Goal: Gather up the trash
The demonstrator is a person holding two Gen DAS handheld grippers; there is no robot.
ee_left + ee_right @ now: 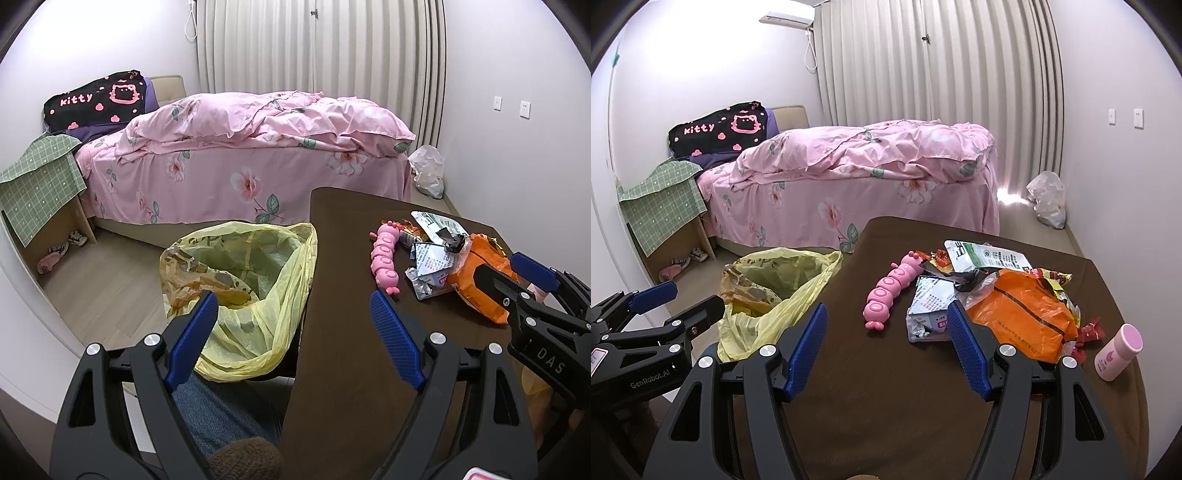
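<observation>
A heap of trash lies on the brown table [868, 398]: an orange packet [1019, 314] [476, 284], a crumpled printed carton [927, 306] [430, 266], a white wrapper [990, 258] and red wrappers [1089, 330]. A yellow plastic bag [255, 291] [775, 291] gapes open off the table's left edge. My left gripper [295, 314] is open, with one finger over the bag and the other over the table. My right gripper [886, 312] [513, 277] is open and empty above the table, its right finger at the edge of the carton and orange packet.
A pink caterpillar toy [894, 291] [386, 258] lies left of the heap and a pink bottle [1119, 350] right of it. Beyond are a pink bed [240, 147], a stand under green cloth [40, 184] and a white bag [1047, 199] on the floor. A denim-clad leg [221, 410] is below the bag.
</observation>
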